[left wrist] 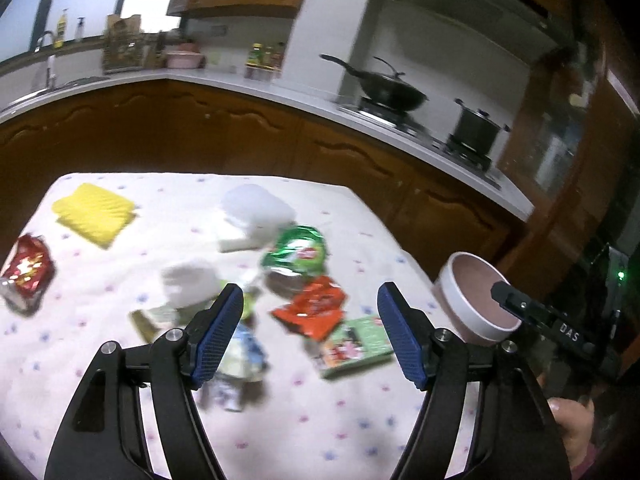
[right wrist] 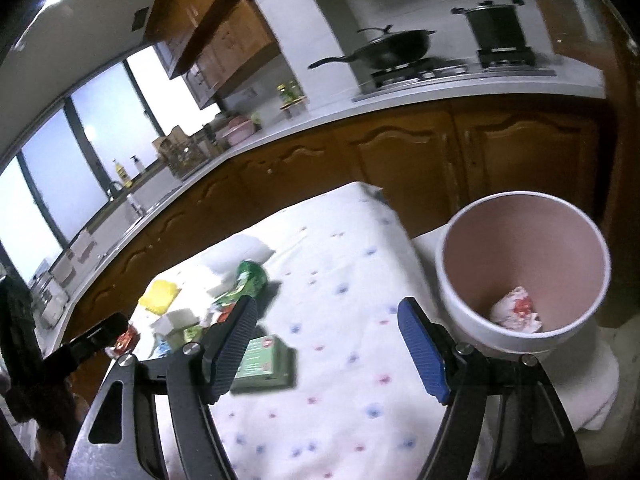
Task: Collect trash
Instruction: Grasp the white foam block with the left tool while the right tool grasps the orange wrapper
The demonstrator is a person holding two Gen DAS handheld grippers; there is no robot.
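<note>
Both the left gripper (left wrist: 310, 336) and the right gripper (right wrist: 328, 350) gape empty, wrappers (left wrist: 310, 312) heaped mid-table just ahead of the left, nearer it, while the bin (right wrist: 520, 268) stands off the table's right edge beside the right.

pale daylight is coming through the windows (right wrist: 76, 148); brown wooden cabinets (left wrist: 224, 128) are running beneath a white counter (left wrist: 248, 84); a wok (right wrist: 394, 46) is sitting on the stove (right wrist: 420, 72)

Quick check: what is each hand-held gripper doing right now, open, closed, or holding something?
Left hand-held gripper: open, holding nothing.
Right hand-held gripper: open, holding nothing.
</note>
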